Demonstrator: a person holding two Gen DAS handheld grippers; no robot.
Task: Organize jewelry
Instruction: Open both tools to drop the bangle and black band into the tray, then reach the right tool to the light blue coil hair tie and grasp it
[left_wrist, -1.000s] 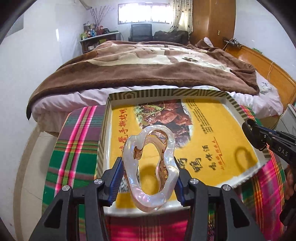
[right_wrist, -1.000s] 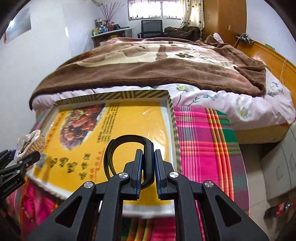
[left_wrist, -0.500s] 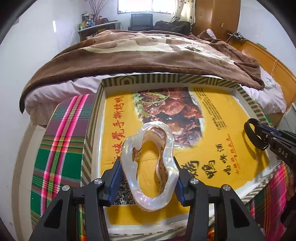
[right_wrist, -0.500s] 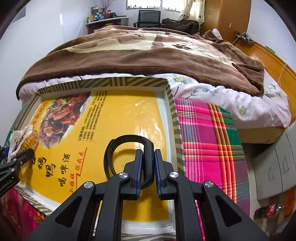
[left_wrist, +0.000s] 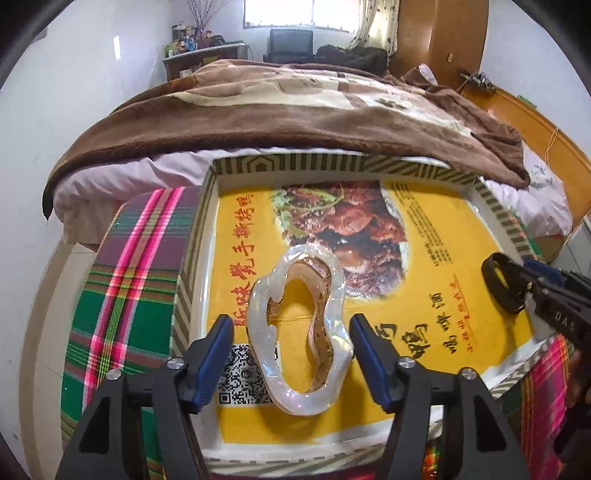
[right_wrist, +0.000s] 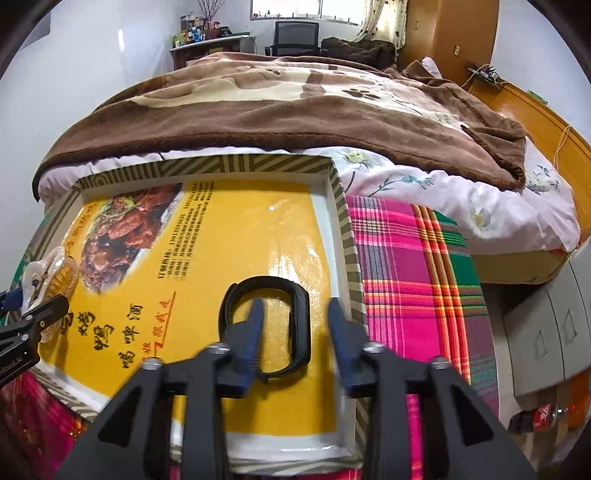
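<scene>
The left hand-held gripper (left_wrist: 291, 341) stands wide, its pads clear of the pearly hair claw (left_wrist: 297, 332) lying in the shallow box (left_wrist: 284, 164) near its front-left corner. The right hand-held gripper (right_wrist: 293, 321) is also spread, the black bracelet (right_wrist: 266, 325) lying between its fingers on the yellow liner. Pulling back carelessly could hook a blue pad inside either loop and drag it out over the low rim.

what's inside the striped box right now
Inside the box, on its yellow printed liner, lie a pearly hair claw on the left and a black band on the right, apart. The liner covers the box floor, so that cannot be seen.
</scene>
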